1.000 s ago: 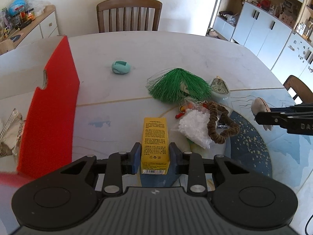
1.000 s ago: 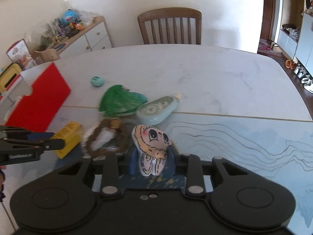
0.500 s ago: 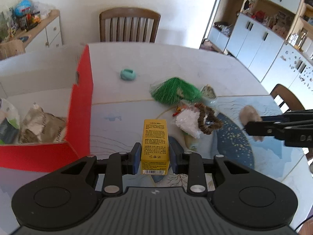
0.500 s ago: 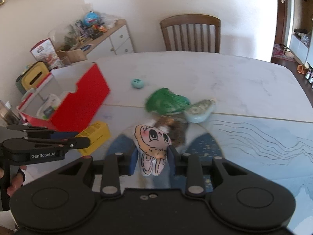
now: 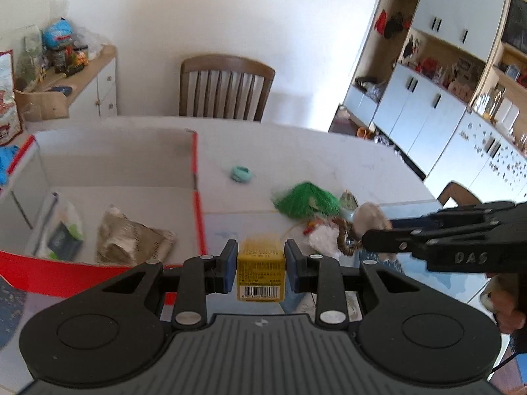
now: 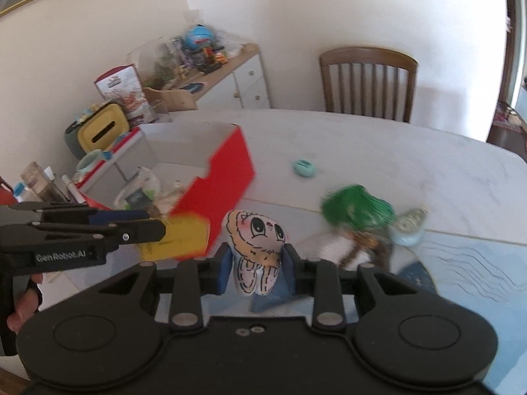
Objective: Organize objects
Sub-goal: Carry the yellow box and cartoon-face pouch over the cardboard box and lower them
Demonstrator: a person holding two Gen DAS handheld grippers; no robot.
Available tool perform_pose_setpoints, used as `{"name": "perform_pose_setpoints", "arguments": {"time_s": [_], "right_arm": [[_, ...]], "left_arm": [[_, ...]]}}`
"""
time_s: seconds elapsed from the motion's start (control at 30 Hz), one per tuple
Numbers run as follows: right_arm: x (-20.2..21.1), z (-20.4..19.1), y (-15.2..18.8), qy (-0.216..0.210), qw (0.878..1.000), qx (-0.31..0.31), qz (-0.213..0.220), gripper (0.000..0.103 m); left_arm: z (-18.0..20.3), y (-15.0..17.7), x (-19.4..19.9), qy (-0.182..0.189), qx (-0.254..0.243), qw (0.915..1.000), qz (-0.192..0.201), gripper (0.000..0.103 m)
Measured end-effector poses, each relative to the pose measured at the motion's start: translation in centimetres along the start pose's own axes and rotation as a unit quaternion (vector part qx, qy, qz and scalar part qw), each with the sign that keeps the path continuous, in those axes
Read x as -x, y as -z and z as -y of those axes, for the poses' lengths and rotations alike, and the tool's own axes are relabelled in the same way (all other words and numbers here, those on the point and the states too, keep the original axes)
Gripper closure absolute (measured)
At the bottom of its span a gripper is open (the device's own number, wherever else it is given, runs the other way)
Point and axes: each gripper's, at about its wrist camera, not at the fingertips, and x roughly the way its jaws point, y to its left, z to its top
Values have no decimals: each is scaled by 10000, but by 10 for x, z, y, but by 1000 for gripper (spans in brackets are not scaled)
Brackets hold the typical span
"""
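Holding one yellow box (image 5: 261, 268) tight between its two blue pads, the left gripper (image 5: 261, 268) is up in the air, just to the right of the near corner of one big red box (image 5: 200, 217). The yellow box stands up between the pads with its bar code at the near end. The right gripper (image 6: 257, 265) is squeezed shut on one soft toy with a drawn face (image 6: 255, 247), and it is up off the table (image 6: 395, 158) too. In the left wrist view the right gripper (image 5: 370, 230) reaches in from the right side, with the toy at its tip. The red box is open at the top and white inside. I can count two things in it: one crinkly grey bag (image 5: 131, 240) and one clear packet with green on it (image 5: 66, 230). There may be more, but the rest is hidden. On the white table lies one small teal round thing (image 5: 242, 174) by itself, far from the grippers. Nearer and to the right sits a little pile: one green bristly thing (image 5: 306, 200), one pale oval case (image 6: 408, 227), one brown loop (image 5: 344, 240) and one white crumpled bag (image 5: 321, 238), all touching or just beside each other. One wooden chair (image 5: 227, 89) stands at the far side of the table.
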Motion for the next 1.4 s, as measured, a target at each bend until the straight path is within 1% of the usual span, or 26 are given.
{"name": "perform_pose_setpoints", "arguments": {"time_s": [0.1, 0.23, 0.4, 0.5, 0.63, 0.77, 0.97, 1.1, 1.2, 1.4], "right_arm": [[-6, -17, -6, -57, 9999, 118, 45, 72], [-14, -39, -17, -149, 9996, 238, 86, 72], [-24, -66, -39, -226, 9984, 472, 222, 72], [-35, -79, -52, -243, 9978, 567, 244, 72], [-58, -96, -67, -215, 9971, 700, 224, 72], [-89, -106, -74, -118, 9966, 810, 77, 72], [-139, -117, -74, 110, 9951, 952, -260, 72], [-164, -122, -70, 233, 9930, 1057, -470, 72], [-178, -127, -64, 431, 9884, 1352, -539, 72], [-192, -137, -55, 387, 9841, 1584, -708, 72]], "left_arm": [[-13, -6, 12, -15, 40, 9999, 128, 74], [-34, -15, 22, 0, 138, 9997, 201, 74], [-63, -37, 37, -99, 247, 9983, 524, 74], [-82, -52, 36, -215, 322, 9972, 644, 74], [-109, -66, 21, -464, 461, 9959, 631, 74], [-130, -70, -3, -805, 425, 9946, 500, 74], [-153, -66, -40, -1123, 330, 9930, 149, 74], [-162, -62, -60, -1235, 208, 9921, -85, 74], [-165, -59, -70, -1243, 111, 9919, -222, 74], [-167, -54, -86, -1316, -6, 9900, -502, 74]]}}
